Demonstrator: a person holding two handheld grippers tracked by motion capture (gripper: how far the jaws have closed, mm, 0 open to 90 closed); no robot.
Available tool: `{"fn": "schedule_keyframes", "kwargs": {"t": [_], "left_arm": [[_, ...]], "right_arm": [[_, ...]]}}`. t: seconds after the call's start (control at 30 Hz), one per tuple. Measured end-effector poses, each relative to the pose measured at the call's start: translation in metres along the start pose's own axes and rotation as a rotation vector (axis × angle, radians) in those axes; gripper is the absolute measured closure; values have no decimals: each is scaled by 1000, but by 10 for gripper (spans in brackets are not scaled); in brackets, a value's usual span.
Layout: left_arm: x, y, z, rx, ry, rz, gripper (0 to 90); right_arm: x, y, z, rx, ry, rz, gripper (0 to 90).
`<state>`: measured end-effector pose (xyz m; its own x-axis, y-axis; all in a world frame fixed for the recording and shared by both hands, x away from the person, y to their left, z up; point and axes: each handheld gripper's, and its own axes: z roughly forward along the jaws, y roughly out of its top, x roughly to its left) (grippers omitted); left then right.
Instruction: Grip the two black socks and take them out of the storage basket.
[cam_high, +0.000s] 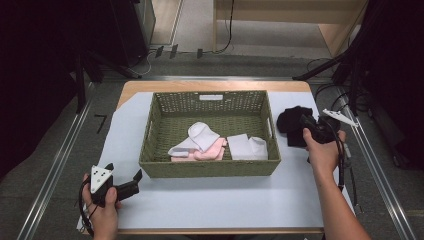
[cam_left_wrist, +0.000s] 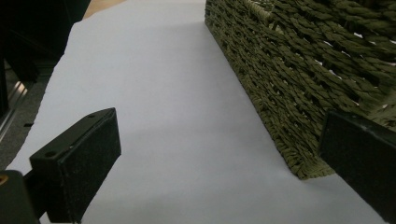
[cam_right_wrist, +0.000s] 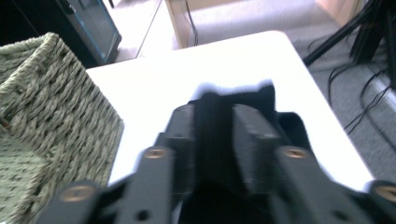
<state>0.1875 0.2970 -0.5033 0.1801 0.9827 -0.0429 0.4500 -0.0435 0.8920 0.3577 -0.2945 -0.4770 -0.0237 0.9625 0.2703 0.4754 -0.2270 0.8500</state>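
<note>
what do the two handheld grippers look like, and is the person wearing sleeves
Both grippers are black. The left gripper has two flat, rectangular jaws with rough black pads, a pale grey three-cornered plate with dark dots on top, and a black cable looping under the hand. The right gripper also carries a pale plate, and a black cable trails along the forearm. No sleeves show on either forearm.

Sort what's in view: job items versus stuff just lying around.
Likely the job: black sock clamped in right gripper; basket; white socks; pink sock.

Lying about: left gripper, open and idle; floor cables.
</note>
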Motion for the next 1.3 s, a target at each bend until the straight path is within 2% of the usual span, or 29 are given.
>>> {"fn": "schedule_keyframes", "kwargs": {"t": [0.1, 0.27, 0.37, 0.43, 0.47, 0.5, 0.53, 0.57, 0.6, 0.67, 0.87, 1.3], "left_arm": [[0, 0, 0, 0, 0, 0, 5], [0, 0, 0, -4, 1, -4, 5], [0, 0, 0, -4, 0, -1, 5], [0, 0, 0, -3, 2, 0, 5], [0, 0, 0, -3, 1, 1, 5], [0, 0, 0, -3, 2, 0, 5], [0, 0, 0, -2, 2, 1, 5], [0, 0, 0, -1, 2, 2, 5], [0, 0, 0, -1, 3, 2, 5], [-1, 0, 0, -1, 3, 3, 5], [-1, 0, 0, 1, 7, 4, 5], [-1, 0, 0, 2, 11, 7, 5]], "right_arm": [[-1, -1, -3, -23, -1, -16, 504], [-2, -2, -9, -29, 28, -55, 362], [-3, -4, -15, -18, 47, -26, 212], [-3, -6, -20, -15, 55, -31, 159], [-3, -9, -23, -10, 44, -51, 139], [-2, -13, -25, 5, 4, -103, 140], [-2, -16, -27, 32, -33, -181, 140], [-2, -19, -28, 55, -48, -242, 140], [-3, -22, -30, 75, -36, -252, 140], [-6, -25, -36, 70, 0, -203, 139], [-17, -32, -53, 47, 29, -128, 140], [-41, -52, -83, 56, 25, -109, 141]]}}
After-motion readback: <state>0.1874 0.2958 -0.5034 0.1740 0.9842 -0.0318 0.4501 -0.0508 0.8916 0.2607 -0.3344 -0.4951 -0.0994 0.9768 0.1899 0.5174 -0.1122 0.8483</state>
